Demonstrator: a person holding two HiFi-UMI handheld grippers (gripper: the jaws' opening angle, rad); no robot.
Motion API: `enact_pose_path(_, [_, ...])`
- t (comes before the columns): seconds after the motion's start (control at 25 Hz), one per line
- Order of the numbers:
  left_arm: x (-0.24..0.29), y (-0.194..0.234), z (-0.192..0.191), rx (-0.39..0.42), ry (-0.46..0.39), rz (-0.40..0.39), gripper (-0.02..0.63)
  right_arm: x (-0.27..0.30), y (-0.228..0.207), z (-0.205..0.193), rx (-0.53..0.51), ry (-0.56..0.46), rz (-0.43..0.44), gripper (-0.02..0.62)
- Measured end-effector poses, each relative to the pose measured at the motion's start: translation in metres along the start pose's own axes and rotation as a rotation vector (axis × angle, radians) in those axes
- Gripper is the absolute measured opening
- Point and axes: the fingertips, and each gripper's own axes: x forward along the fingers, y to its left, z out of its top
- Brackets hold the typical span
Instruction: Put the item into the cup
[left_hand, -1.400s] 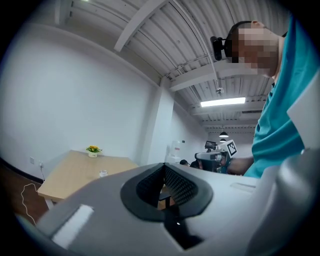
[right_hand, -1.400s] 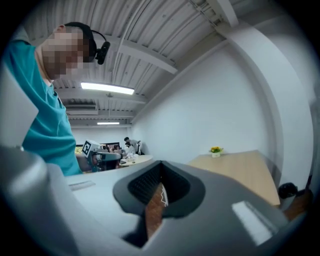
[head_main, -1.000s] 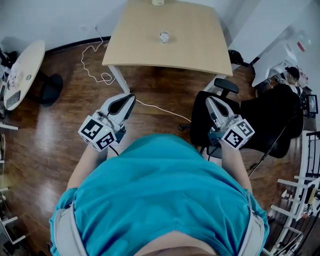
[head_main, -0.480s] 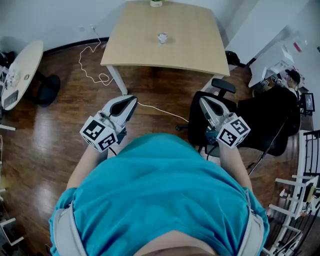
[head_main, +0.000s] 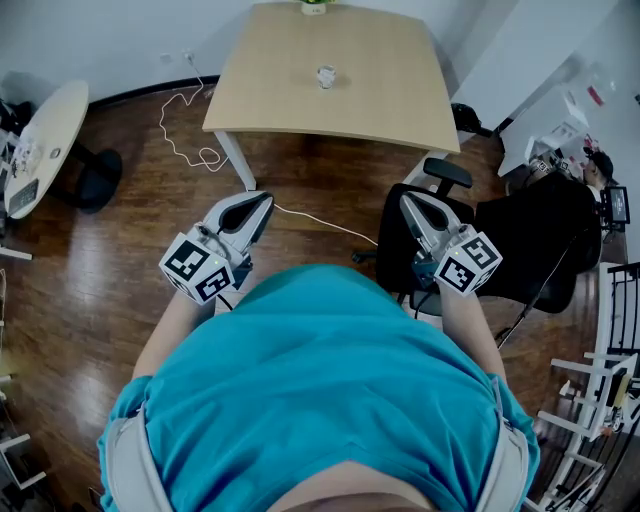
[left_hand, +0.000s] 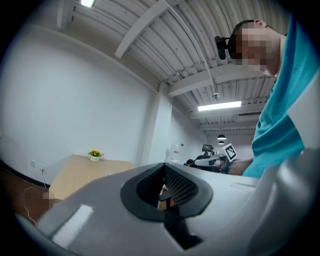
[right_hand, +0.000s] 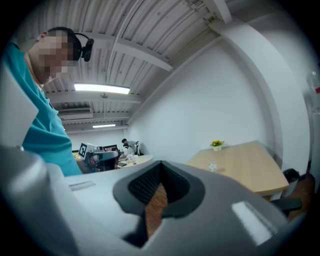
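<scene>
A small clear cup (head_main: 326, 75) stands near the middle of a light wooden table (head_main: 380, 100), far ahead of both grippers. It also shows as a tiny glass cup (right_hand: 213, 166) in the right gripper view. I cannot make out any item for it. My left gripper (head_main: 262, 197) is held level over the wooden floor, jaws shut with nothing in them, their tips (left_hand: 164, 167) meeting. My right gripper (head_main: 408, 199) is level too, shut and empty, with its tips (right_hand: 161, 169) together. Both are well short of the table.
A black office chair (head_main: 440, 235) sits just under the right gripper. A white cable (head_main: 185, 125) trails across the floor left of the table. A small potted plant (head_main: 315, 6) is at the table's far edge. A round table (head_main: 45, 140) stands far left.
The right gripper has shifted a touch to the left and rolled slightly. The left gripper has stayed put. Both have remained shut.
</scene>
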Motion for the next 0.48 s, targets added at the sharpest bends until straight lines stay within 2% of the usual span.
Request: enact_pose_path(0.48, [-0.0028, 0.0023, -0.0001, -0.005, -0.006, 0.008, 0.002, 0.0025, 0.0039, 0.0006, -0.011, 0.001, 0.016, 0.000])
